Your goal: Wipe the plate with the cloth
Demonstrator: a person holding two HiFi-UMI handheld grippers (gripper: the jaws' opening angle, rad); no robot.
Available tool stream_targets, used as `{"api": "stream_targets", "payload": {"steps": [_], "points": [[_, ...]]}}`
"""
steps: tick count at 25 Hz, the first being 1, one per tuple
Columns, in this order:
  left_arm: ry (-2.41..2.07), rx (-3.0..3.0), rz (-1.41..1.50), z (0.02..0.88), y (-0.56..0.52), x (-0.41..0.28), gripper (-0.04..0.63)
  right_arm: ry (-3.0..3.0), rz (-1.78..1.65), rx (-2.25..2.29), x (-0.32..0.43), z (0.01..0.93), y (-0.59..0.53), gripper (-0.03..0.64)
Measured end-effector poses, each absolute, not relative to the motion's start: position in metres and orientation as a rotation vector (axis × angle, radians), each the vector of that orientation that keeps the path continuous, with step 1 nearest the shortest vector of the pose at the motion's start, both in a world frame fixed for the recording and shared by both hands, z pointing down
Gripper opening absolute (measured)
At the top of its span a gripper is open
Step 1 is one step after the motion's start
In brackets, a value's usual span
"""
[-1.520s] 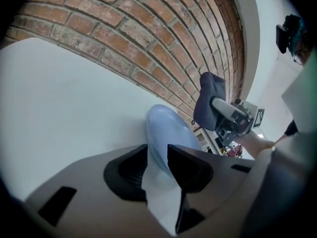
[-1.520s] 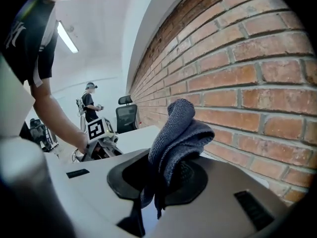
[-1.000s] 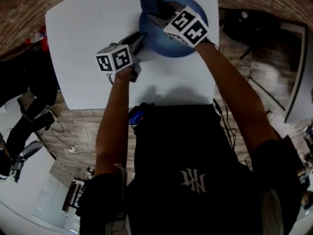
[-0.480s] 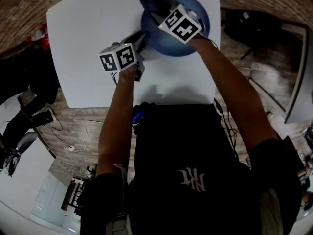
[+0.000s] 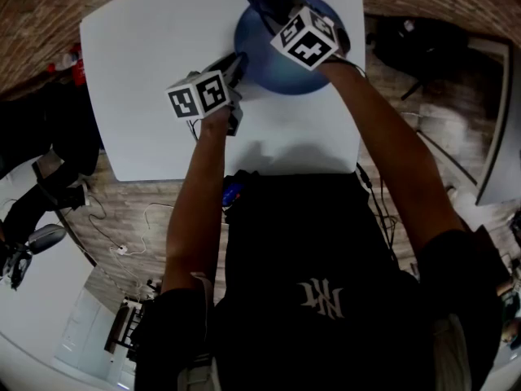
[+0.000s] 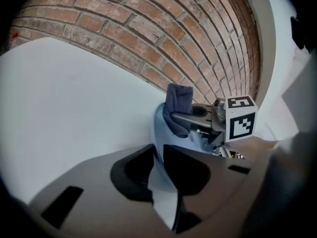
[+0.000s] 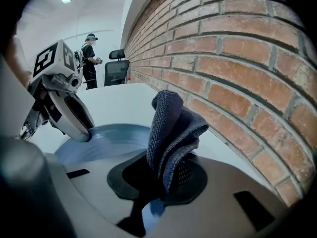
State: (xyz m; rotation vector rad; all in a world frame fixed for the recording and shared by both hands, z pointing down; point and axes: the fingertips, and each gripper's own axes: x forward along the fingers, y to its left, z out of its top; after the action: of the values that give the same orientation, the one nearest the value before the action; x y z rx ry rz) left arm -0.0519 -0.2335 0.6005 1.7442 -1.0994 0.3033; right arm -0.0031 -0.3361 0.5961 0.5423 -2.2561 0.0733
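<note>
Left gripper (image 6: pixel 158 155), jaws closing around a round blue plate's (image 5: pixel 285 76) left rim; right gripper (image 7: pixel 161 175) clamps a dark blue cloth (image 7: pixel 171 125) at the plate's far edge.

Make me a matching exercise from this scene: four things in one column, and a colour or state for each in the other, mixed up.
Things:
1. plate
2. cloth
3. table
4. wall

Colour or state:
A. white
B. red brick
C. blue
D. clamped in the right gripper

Pairs: 1-C, 2-D, 3-A, 4-B
</note>
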Motion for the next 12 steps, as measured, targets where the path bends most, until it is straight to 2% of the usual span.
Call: {"api": "stream_targets", "payload": {"steps": [12], "points": [[-1.125,1.734,0.314,0.601,-0.234,-0.055,0.061,-2.059,0.021,0.662,0.052,0.595,-0.360,0.074]]}}
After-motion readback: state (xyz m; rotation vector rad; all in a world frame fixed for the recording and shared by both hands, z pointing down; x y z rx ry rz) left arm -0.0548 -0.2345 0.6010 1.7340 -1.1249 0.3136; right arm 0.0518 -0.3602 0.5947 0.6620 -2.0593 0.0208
